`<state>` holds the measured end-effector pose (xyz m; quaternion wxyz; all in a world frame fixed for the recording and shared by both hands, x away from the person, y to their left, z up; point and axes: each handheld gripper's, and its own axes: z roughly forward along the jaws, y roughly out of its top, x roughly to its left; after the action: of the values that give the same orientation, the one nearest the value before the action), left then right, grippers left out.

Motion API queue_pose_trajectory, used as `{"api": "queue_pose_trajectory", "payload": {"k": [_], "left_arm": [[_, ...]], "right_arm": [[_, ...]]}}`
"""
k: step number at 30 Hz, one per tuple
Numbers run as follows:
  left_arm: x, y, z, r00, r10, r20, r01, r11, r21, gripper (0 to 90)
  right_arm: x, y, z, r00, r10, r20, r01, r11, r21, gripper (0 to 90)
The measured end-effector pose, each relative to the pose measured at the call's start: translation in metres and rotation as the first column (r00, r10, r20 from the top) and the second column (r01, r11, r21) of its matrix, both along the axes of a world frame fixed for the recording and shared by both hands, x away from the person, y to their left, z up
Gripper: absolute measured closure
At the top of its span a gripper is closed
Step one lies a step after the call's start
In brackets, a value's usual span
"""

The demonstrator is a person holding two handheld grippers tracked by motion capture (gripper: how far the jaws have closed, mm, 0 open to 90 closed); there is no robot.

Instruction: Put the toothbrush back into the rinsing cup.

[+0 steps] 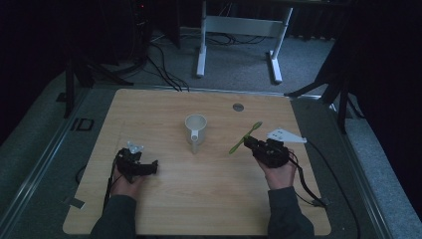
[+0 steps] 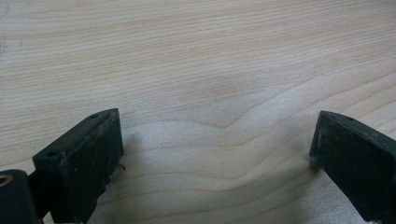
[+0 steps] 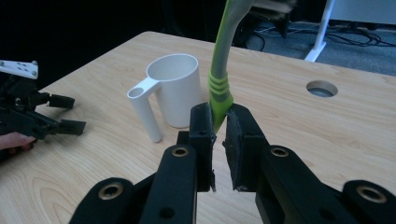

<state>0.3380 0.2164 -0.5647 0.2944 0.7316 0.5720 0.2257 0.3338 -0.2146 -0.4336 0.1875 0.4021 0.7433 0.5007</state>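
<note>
A: Right gripper (image 3: 218, 122) has its jaws clamped on the lime-green plastic toothbrush (image 3: 223, 56), pinching the ribbed grip section near its lower end. Shaft rises up and away from the jaws, tilted.

B: Why that end?

A: My read: holding low on the handle leaves the long part free to go into the white plastic cup with the long straight handle (image 3: 175, 88). Cup stands upright mid-table, mouth open, nothing visible in it.

B: Where's the brush relative to the cup?

A: In the high view the toothbrush (image 1: 245, 138) is in the air right of the cup (image 1: 195, 128), near but apart. Not over the mouth yet.

B: Left side?

A: Left gripper (image 1: 149, 168) sits low at the near-left of the light wooden tabletop (image 1: 149, 109), well apart from the cup. Jaws wide, nothing between them. Looks parked, maybe ready to steady the cup.

B: Anything the views disagree on?

A: They complement each other. High view gives layout: both hands, cup between them, round grommet hole (image 1: 238, 106) at the far side. Too dark and small there to judge the grip. Right gripper view shows the pinch up close, plus the brush's grey-green shaft; its head is blurred at the top edge. Left gripper view looks down at bare wood grain (image 2: 196, 70) between its spread jaws, which confirms it's empty.
</note>
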Motion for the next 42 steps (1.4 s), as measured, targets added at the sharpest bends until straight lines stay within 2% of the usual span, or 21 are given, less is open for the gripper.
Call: {"api": "queue_pose_trajectory", "payload": {"k": [17,42], "left_arm": [[0.000,0.000,0.000,1.0000,0.000,0.000,0.000,1.0000,0.000,3.4],[0.000,0.000,0.000,1.0000,0.001,0.000,-0.001,1.0000,-0.001,3.4]], "right_arm": [[0.004,0.018,0.010,0.9992,0.034,0.019,-0.034,0.999,-0.005,81.1],[0.009,0.031,0.020,0.9973,0.058,0.045,-0.058,0.998,-0.003,81.1]]}}
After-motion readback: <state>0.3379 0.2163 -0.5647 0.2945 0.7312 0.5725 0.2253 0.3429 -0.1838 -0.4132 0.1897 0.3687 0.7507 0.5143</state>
